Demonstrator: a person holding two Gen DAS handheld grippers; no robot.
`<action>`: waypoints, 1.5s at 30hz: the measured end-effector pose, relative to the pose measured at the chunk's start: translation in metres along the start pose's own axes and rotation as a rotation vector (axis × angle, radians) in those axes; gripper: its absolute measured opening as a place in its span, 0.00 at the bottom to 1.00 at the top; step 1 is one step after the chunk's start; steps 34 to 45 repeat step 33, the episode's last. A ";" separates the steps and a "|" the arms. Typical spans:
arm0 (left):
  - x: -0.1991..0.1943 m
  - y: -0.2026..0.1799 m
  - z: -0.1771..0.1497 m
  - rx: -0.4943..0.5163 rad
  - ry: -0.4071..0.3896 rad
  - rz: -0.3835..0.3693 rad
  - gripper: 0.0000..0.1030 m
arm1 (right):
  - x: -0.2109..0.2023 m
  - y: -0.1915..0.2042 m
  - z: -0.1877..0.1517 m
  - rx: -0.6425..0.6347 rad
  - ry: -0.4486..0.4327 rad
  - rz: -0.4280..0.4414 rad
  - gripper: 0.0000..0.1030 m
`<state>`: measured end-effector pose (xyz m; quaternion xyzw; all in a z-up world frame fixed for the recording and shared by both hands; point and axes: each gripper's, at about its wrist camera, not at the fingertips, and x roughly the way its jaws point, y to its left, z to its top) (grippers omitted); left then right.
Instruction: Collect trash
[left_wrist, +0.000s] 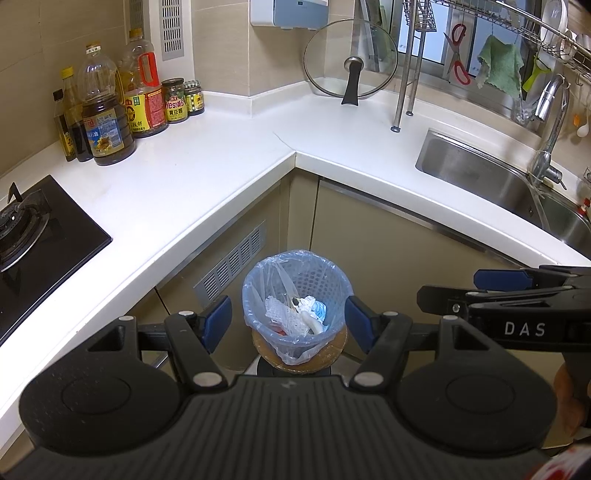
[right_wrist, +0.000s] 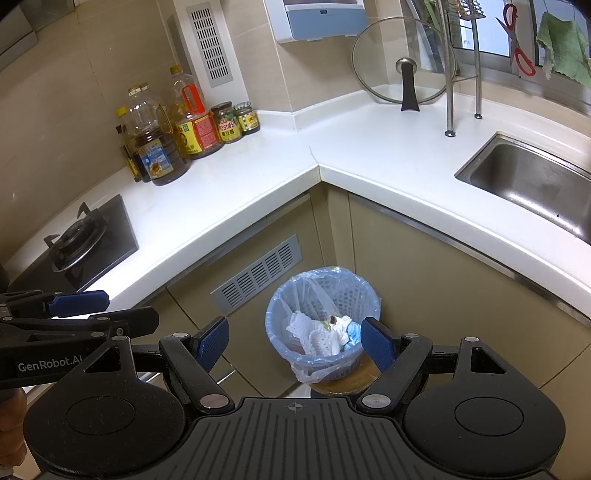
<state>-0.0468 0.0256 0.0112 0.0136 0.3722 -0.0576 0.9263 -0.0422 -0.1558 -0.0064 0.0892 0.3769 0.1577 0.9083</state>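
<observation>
A small waste bin (left_wrist: 258, 280) lined with a pale blue bag stands on a round brown board on the floor, in the inner corner of the L-shaped counter. Inside lie crumpled white tissue and netting (left_wrist: 284, 314) and a blue scrap. My left gripper (left_wrist: 288, 323) hovers above the bin, open, with nothing between its blue pads. To its right, the right gripper (left_wrist: 476, 291) is seen from the side. In the right wrist view the same bin (right_wrist: 280, 299) and tissue (right_wrist: 317, 336) show between the open, empty right gripper (right_wrist: 295, 343). The left gripper (right_wrist: 110, 308) is at the left edge.
The white counter (left_wrist: 207, 155) carries oil bottles (left_wrist: 107, 122) and jars (left_wrist: 175, 99) at the back left. A gas stove (left_wrist: 33, 229) is at the left, a steel sink (left_wrist: 480, 173) with faucet (left_wrist: 550, 110) at the right. A glass pan lid (left_wrist: 351, 59) leans in the corner.
</observation>
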 end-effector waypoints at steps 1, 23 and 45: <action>0.000 0.000 0.000 0.000 0.000 0.000 0.64 | 0.000 0.000 0.000 0.001 0.000 0.000 0.76; 0.001 0.000 0.000 0.001 0.000 -0.002 0.64 | 0.001 0.002 0.000 -0.001 -0.001 0.000 0.76; 0.011 -0.005 0.015 -0.003 -0.002 0.012 0.64 | 0.006 -0.004 0.005 -0.002 0.005 0.006 0.76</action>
